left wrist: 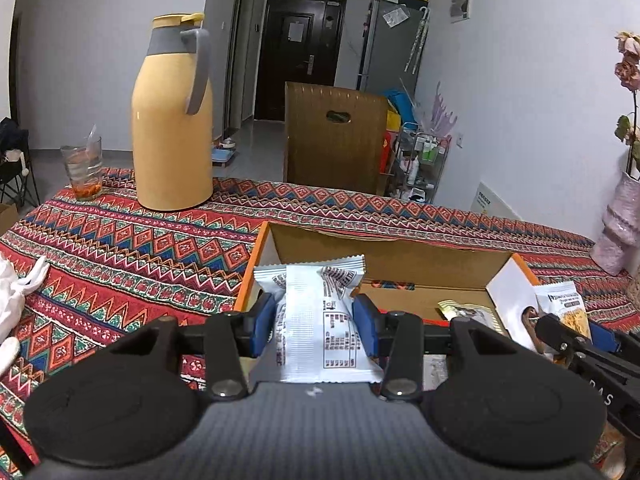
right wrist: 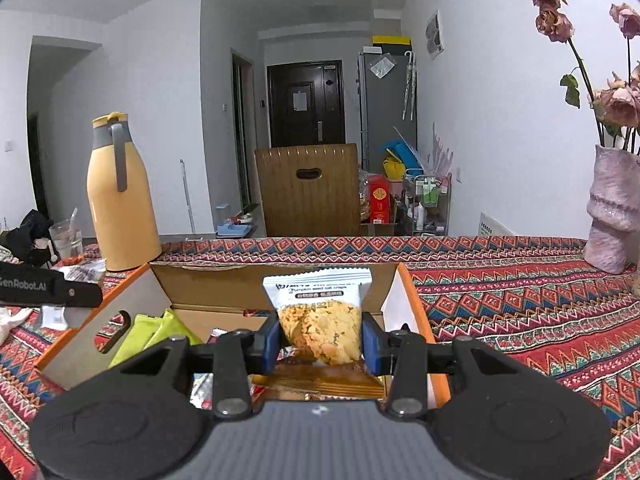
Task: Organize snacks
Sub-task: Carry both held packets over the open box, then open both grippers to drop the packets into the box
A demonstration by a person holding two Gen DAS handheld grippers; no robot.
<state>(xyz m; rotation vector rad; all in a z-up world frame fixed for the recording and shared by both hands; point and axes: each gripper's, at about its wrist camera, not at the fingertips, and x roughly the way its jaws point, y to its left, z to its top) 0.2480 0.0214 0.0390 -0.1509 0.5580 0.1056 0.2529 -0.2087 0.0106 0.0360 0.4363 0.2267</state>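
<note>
Both fingers [left wrist: 362,312] of my left gripper [left wrist: 314,314] clamped an upright white snack packet [left wrist: 316,320], my right gripper [right wrist: 320,338] a cookie packet [right wrist: 324,320], the open cardboard box [right wrist: 276,276] lying at twelve o'clock, nearer my right.

The open cardboard box [right wrist: 280,280] is sitting near the front of the table, its top lying free to entry from above, though its upright walls and raised flaps are blocking any level approach. Green packets [right wrist: 160,332] are crowding its left side. Far left, a tall yellow thermos [left wrist: 172,120] and a glass [left wrist: 82,168] are standing in the way. A pink vase [right wrist: 612,216] is guarding the far right. Between them the patterned tablecloth [right wrist: 520,300] is lying bare.
</note>
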